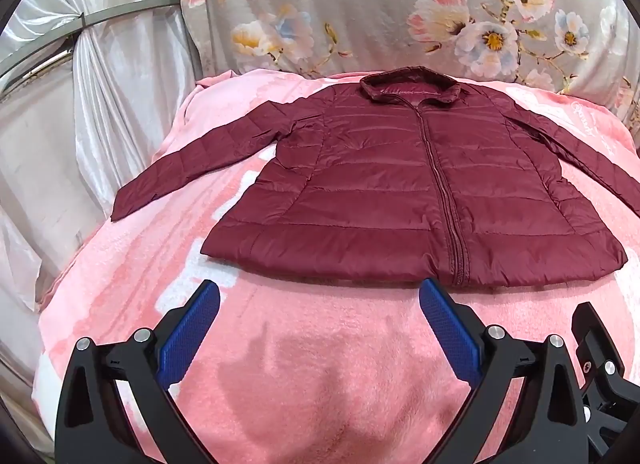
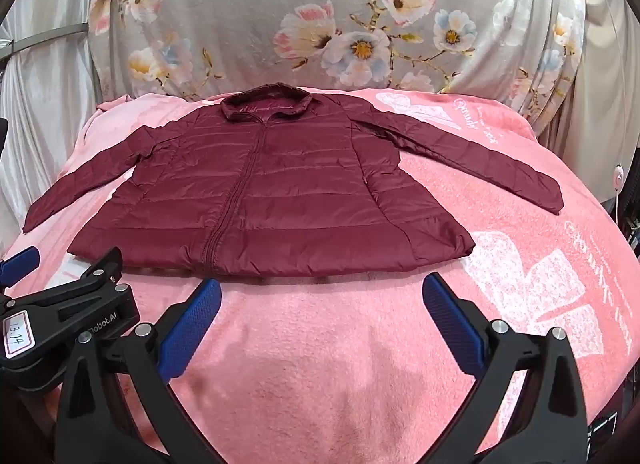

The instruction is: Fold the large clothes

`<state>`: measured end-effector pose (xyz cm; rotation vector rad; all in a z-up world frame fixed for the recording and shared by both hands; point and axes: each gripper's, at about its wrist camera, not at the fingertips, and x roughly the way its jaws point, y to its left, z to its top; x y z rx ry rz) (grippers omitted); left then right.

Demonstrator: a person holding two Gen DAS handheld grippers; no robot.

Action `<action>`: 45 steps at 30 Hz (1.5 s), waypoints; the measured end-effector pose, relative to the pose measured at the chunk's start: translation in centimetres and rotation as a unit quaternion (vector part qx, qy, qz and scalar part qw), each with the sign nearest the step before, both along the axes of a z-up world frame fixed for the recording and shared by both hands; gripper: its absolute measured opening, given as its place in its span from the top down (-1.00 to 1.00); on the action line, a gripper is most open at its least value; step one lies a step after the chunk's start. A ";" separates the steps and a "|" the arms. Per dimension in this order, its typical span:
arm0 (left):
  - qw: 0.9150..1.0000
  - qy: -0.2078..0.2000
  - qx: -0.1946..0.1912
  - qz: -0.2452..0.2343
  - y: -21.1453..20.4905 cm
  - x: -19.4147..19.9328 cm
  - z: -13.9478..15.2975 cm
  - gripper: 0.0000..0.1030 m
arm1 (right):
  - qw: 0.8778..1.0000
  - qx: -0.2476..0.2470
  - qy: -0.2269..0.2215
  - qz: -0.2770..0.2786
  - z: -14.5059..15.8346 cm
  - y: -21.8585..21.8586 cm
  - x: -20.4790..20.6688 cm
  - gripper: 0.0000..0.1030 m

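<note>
A dark red quilted jacket (image 1: pixel 400 192) lies flat and zipped on a pink blanket (image 1: pixel 320 364), front up, collar at the far end, both sleeves spread outward. It also shows in the right wrist view (image 2: pixel 260 200). My left gripper (image 1: pixel 320 296) is open and empty, hovering just short of the jacket's hem, left of the zipper. My right gripper (image 2: pixel 322 296) is open and empty, just short of the hem, right of the zipper. The left gripper's body (image 2: pixel 68 304) shows at the left of the right wrist view.
The pink blanket (image 2: pixel 340 364) covers a bed. A grey floral cloth (image 1: pixel 380 4) hangs behind the bed. White satin curtains (image 1: pixel 100 84) hang at the left. The blanket's edge drops off at left and right.
</note>
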<state>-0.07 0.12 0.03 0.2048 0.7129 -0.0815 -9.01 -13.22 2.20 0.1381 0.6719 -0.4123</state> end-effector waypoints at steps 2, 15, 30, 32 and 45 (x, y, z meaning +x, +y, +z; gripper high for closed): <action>1.000 0.000 0.000 -0.001 0.1 -0.1 0.2 -0.89 | 1.000 -0.001 -0.001 0.002 -0.1 0.0 -0.1 -0.91; 1.000 -0.001 -0.002 0.000 0.4 -0.1 0.7 -0.89 | 1.000 -0.003 -0.003 0.002 0.3 0.1 -0.2 -0.91; 1.000 -0.002 -0.001 0.000 0.4 -0.2 0.7 -0.89 | 1.000 -0.002 -0.004 0.002 0.3 0.2 -0.2 -0.91; 1.000 -0.002 -0.001 0.000 0.4 -0.2 0.7 -0.89 | 1.000 -0.003 -0.004 0.002 0.3 0.2 -0.2 -0.91; 1.000 -0.003 0.001 0.002 0.6 -0.1 0.8 -0.89 | 1.000 0.000 -0.004 0.003 0.4 0.3 -0.3 -0.91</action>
